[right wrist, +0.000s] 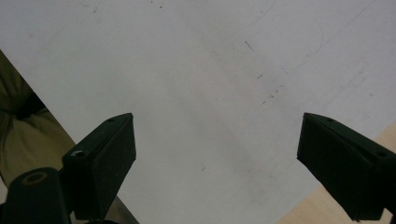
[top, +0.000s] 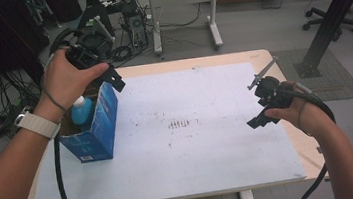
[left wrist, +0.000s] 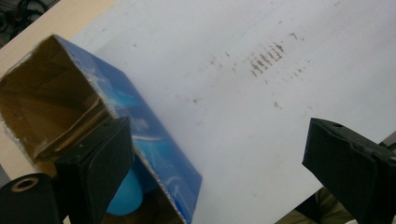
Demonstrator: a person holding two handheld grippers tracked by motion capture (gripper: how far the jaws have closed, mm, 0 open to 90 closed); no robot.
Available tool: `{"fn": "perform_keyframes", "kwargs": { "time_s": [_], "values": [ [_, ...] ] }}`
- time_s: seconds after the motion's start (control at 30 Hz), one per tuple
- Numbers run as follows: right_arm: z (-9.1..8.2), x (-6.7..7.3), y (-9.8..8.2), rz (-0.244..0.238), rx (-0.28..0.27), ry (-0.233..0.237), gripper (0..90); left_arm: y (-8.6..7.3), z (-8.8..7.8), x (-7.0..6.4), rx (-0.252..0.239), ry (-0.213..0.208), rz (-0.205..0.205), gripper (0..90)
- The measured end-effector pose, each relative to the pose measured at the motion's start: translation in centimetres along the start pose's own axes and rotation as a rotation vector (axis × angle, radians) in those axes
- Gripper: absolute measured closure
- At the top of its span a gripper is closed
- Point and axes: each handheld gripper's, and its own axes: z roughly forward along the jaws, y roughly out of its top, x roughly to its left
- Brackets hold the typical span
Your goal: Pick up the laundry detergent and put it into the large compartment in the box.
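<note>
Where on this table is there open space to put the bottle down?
The white sheet is bare from the blue box across to the right gripper, apart from dark smudges mid-sheet. It is crowded at the left edge: the box holds the blue bottle, and the left gripper hovers over it.

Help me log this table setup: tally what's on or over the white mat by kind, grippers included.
Blue cardboard box, open at the top: 1
Blue bottle inside that box: 1
Grippers, both with jaws apart: 2, left gripper over the box, right gripper over the mat's right edge
White mat: 1
Total: 5
</note>
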Motion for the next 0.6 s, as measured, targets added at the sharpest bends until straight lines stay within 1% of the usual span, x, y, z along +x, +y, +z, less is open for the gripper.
{"fn": "perform_keyframes", "kwargs": {
  "time_s": [0.03, 0.1, 0.17, 0.2, 0.23, 0.3, 0.33, 0.37, 0.47, 0.57, 0.6],
  "values": [
    [0.1, 0.0, 0.0, 0.001, 0.0, 0.002, 11.6, 0.0, 0.0, 0.0, 0.0, 0.0, 0.0, 9.0],
    [0.1, 0.1, 0.0, -0.001, 0.001, 0.002, 11.6, 0.1, 0.2, -0.6, 0.005, -0.003, 0.016, 9.0],
    [0.2, 0.1, 0.1, 0.0, 0.001, 0.003, 11.6, 0.1, 0.3, -0.7, 0.005, -0.006, 0.022, 9.0],
    [0.2, 0.1, 0.1, 0.0, 0.001, 0.004, 11.6, 0.1, 0.4, -1.1, 0.004, -0.011, 0.037, 9.0],
    [0.2, 0.1, 0.1, 0.0, 0.001, 0.004, 11.6, 0.1, 0.4, -1.1, 0.004, -0.011, 0.037, 9.0],
    [0.2, 0.1, 0.1, -0.001, 0.002, 0.003, 11.6, 0.1, 0.6, -1.4, -0.001, -0.017, 0.051, 8.8],
    [0.2, 0.1, 0.1, -0.002, 0.002, 0.003, 11.6, 0.1, 0.8, -1.8, -0.003, -0.027, 0.068, 8.9],
    [0.2, 0.2, 0.1, -0.003, 0.003, 0.002, 11.6, 0.1, 0.8, -1.8, -0.003, -0.027, 0.068, 8.8],
    [0.1, 0.3, 0.2, -0.001, 0.0, 0.004, 11.6, 0.0, 1.3, -2.4, 0.001, -0.043, 0.101, 8.8],
    [0.1, 0.4, 0.2, -0.001, 0.0, 0.004, 11.6, -0.1, 1.8, -3.1, 0.009, -0.058, 0.152, 8.8],
    [0.2, 0.4, 0.1, -0.002, -0.001, 0.005, 11.6, -0.1, 1.9, -3.3, 0.007, -0.062, 0.161, 8.8]
  ]
}}
